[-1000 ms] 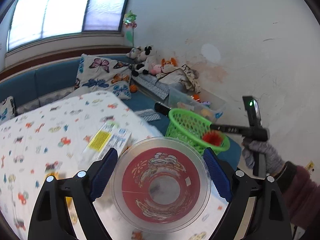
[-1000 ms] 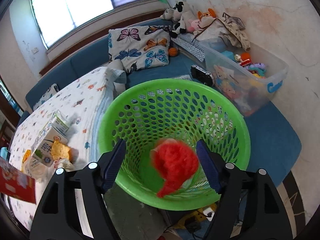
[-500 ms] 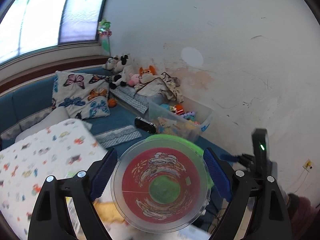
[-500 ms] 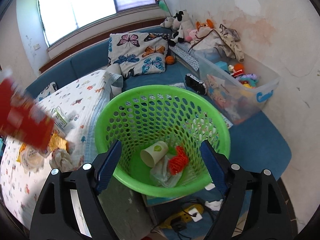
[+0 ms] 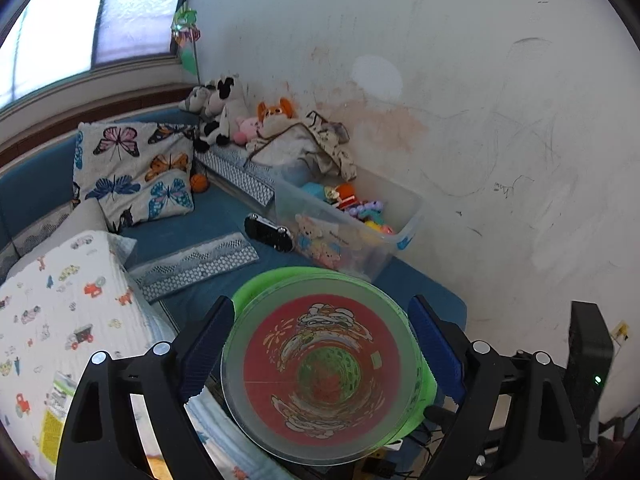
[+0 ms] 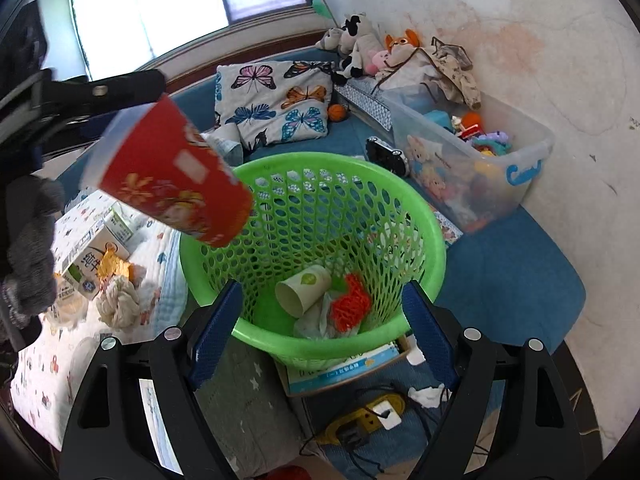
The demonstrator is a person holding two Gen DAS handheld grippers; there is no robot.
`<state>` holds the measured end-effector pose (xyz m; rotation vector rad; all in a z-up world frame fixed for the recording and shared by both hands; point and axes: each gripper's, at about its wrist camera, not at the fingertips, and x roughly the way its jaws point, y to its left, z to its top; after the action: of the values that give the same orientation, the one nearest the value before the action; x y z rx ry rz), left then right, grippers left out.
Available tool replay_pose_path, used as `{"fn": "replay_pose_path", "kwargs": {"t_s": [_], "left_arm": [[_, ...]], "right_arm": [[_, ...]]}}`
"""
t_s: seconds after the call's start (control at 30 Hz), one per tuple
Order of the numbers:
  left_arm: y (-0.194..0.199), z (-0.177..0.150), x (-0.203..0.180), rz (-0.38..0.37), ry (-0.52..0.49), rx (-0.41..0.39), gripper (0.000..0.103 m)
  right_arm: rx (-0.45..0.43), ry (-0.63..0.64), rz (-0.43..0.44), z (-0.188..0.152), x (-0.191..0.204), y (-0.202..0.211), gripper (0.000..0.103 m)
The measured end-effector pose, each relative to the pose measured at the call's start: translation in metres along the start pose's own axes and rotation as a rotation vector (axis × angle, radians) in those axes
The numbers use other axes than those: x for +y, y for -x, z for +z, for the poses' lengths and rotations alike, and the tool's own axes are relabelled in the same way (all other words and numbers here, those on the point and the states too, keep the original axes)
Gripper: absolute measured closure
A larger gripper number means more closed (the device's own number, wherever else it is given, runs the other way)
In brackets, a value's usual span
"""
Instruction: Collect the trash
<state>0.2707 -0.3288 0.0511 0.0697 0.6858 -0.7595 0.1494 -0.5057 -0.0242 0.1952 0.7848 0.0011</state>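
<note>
Left wrist view first: my left gripper has its jaws clamped on the sides of a red printed plastic cup with a clear rim, mouth facing the lens, and the round green perforated plastic basket shows just behind it. From the right wrist, that cup hangs tilted above the basket's left rim. My right gripper has just been opening; nothing sits between its jaws. Inside the basket lie a white paper cup, an orange mesh wad and crumpled paper.
</note>
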Motion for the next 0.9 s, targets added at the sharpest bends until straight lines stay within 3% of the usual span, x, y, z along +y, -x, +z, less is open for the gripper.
{"fn": "replay_pose_path", "kwargs": {"t_s": [0.2,0.37,0.53,0.67,0.9], "left_arm": [[-0.015,-0.006,0.002,-0.035,0.030,0.041,0.016],[-0.001,-0.011,0.006,-0.056,0.036,0.019,0.014],[0.033,-0.021,0.018,-0.045,0.058,-0.015,0.014],[0.067,-0.037,0.033,-0.001,0.058,-0.042,0.014],[0.129,-0.077,0.077,0.086,0.144,-0.083,0.014]], "right_arm": [[0.001,0.002,0.012,-0.003,0.002,0.000,0.022],[-0.003,0.008,0.026,-0.005,0.008,0.003,0.022],[-0.008,0.031,0.045,-0.008,0.022,0.008,0.022],[-0.013,0.050,0.070,-0.012,0.037,0.012,0.022],[-0.003,0.098,0.114,-0.020,0.072,0.014,0.022]]}}
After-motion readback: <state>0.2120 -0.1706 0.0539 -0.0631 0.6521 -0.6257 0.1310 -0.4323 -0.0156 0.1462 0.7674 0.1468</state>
